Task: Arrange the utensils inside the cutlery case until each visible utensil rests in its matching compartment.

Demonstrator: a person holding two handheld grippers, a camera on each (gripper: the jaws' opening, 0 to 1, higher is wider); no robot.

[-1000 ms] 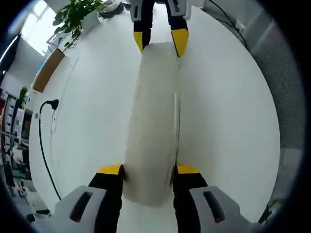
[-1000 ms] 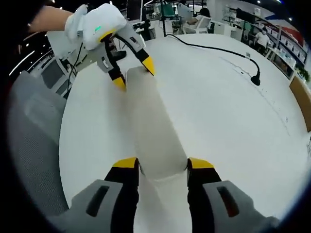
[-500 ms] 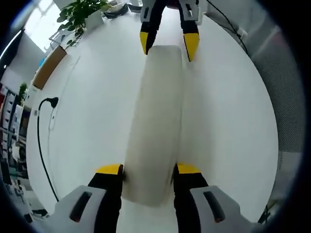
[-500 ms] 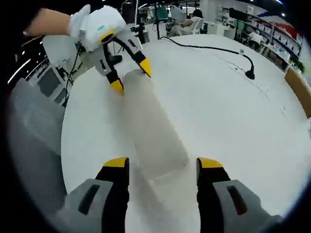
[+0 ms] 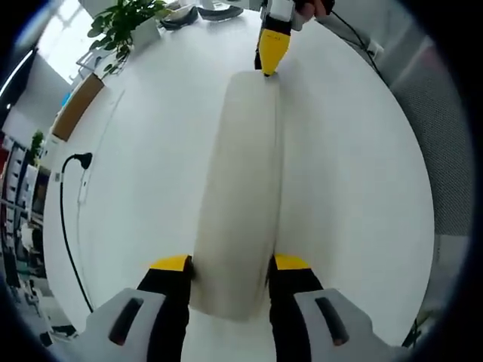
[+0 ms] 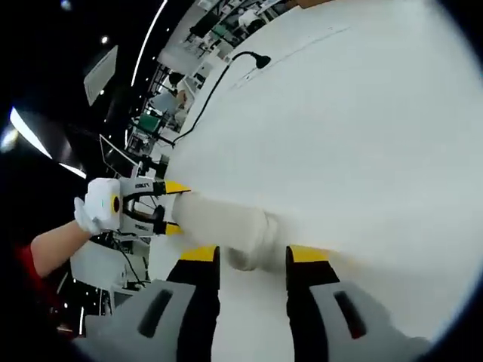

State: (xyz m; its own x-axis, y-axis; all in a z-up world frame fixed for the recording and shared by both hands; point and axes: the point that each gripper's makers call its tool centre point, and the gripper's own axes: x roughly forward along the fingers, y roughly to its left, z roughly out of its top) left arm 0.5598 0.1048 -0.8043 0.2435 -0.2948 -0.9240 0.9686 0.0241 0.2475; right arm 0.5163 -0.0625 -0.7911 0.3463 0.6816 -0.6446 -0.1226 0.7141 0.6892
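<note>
The cutlery case (image 5: 243,188) lies closed on the white table (image 5: 362,188), left gripper (image 5: 229,265) clamping its 6 o'clock end, right gripper (image 6: 252,255) pinching the 12 o'clock end.

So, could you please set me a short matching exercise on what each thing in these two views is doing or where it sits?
Things:
1. left gripper
2. right gripper
3. cutlery case
4. black cable

States:
a. lies on the white table, its plug end by the table's edge
b. long, pale, closed, held at both ends
c. clamps the case's near end in the left gripper view
d. jaws either side of the case's rounded end, view strongly rolled

Pairs: 1-c, 2-d, 3-b, 4-a
</note>
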